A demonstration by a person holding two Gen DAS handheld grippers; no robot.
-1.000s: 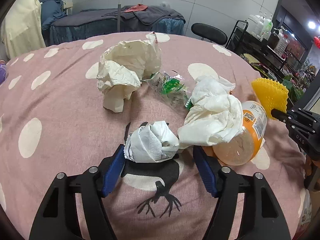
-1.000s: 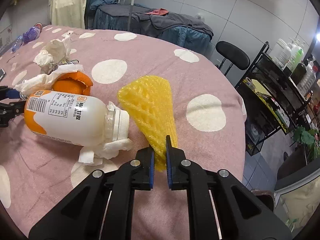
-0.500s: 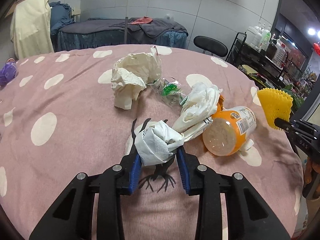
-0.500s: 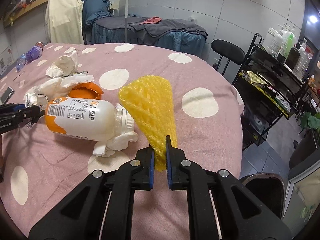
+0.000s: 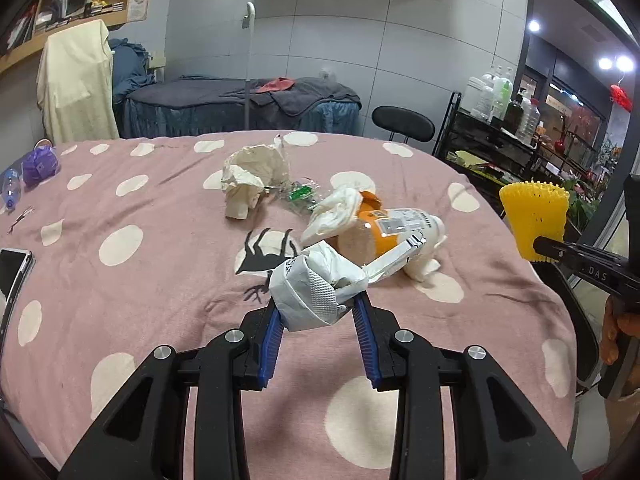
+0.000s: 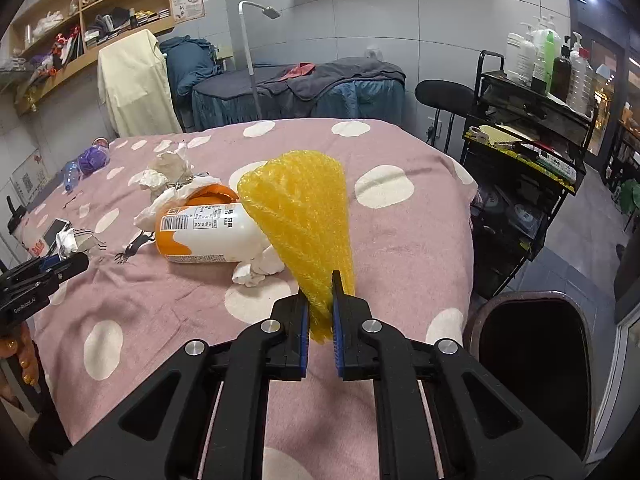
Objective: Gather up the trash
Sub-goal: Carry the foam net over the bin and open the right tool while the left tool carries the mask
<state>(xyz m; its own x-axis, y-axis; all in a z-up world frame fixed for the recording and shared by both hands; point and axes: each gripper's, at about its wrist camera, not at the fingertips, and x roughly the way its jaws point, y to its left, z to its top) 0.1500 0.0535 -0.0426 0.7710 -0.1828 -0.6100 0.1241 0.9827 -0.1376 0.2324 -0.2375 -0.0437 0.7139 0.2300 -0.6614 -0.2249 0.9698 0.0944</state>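
Trash in both grips. Left hand-held gripper (image 5: 320,312) clamped on a crumpled white wrapper (image 5: 314,292), lifted clear of the bench (image 5: 140,288); a loose strip of the wrapper trails right toward the bottle (image 5: 394,230). Right hand-held gripper (image 6: 320,312) pinched tight on the narrow end of a yellow foam net (image 6: 302,224), which stands up and fans out wide above the jaws. Dark bin (image 6: 528,344) sits off the bench edge, low right in the right wrist view, mouth open. On the bench: the orange-and-white bottle on its side, white tissues (image 5: 334,218) draped against it, a cream paper wad (image 5: 252,174) further back, a clear green-printed wrapper (image 5: 300,194) between them. Phone (image 5: 14,270) at the left edge, not trash by the look of it. Risks, as I judge them: trailing strip may snag the bottle or tissues and drag them; the wrapper is held by a bulge, so it could slip out on a quick swing; the light net may catch the bin rim or drift past it on release.
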